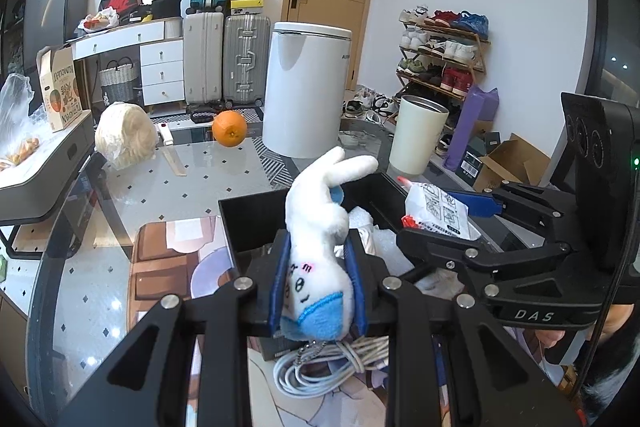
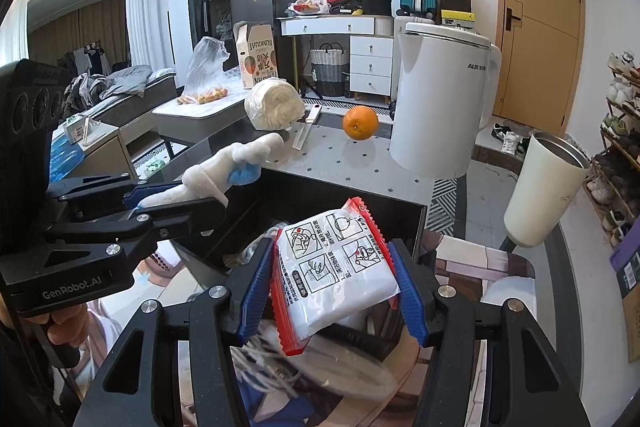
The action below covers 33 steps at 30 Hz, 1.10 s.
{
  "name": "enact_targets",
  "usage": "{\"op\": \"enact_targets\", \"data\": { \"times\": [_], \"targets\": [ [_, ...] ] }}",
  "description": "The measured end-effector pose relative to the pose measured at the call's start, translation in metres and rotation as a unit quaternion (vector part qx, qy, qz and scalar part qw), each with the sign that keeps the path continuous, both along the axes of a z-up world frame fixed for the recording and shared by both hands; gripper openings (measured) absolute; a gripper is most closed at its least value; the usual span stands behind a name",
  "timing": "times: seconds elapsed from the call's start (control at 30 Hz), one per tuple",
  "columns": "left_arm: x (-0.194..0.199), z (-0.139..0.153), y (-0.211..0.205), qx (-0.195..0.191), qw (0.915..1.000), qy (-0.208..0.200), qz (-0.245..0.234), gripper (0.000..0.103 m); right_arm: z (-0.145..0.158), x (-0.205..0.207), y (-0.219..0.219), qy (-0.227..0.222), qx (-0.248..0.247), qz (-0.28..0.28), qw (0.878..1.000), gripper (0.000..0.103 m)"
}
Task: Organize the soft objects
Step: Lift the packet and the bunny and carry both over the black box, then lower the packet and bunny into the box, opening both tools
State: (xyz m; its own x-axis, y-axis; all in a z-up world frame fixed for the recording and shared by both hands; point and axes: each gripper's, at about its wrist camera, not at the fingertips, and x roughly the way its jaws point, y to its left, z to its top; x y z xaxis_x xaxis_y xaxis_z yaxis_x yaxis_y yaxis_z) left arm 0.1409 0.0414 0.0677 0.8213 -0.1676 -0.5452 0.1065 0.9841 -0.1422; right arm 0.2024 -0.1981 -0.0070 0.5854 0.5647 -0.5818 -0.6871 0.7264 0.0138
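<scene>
Left gripper (image 1: 318,283) pinches a white plush toy (image 1: 320,227) while the right gripper (image 2: 334,287) clamps a red-edged soft packet (image 2: 336,267), both poised above the black bin (image 2: 344,195), apparently for dropping in; beyond, an orange (image 2: 360,123) sits on the glass tabletop (image 1: 192,179) in a cluttered bedroom
</scene>
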Motion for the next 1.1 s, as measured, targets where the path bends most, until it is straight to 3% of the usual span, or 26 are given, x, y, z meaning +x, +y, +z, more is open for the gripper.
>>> {"op": "enact_targets", "data": {
  "times": [0.57, 1.1],
  "targets": [
    [0.036, -0.014, 0.005, 0.006, 0.9995, 0.031, 0.001, 0.025, -0.009, 0.034, 0.020, 0.004, -0.033, 0.020, 0.999, 0.057],
    [0.059, -0.029, -0.003, 0.036, 0.9970, 0.065, -0.018, 0.027, -0.024, 0.059, 0.040, 0.020, -0.090, 0.055, 0.994, 0.057]
  ]
}}
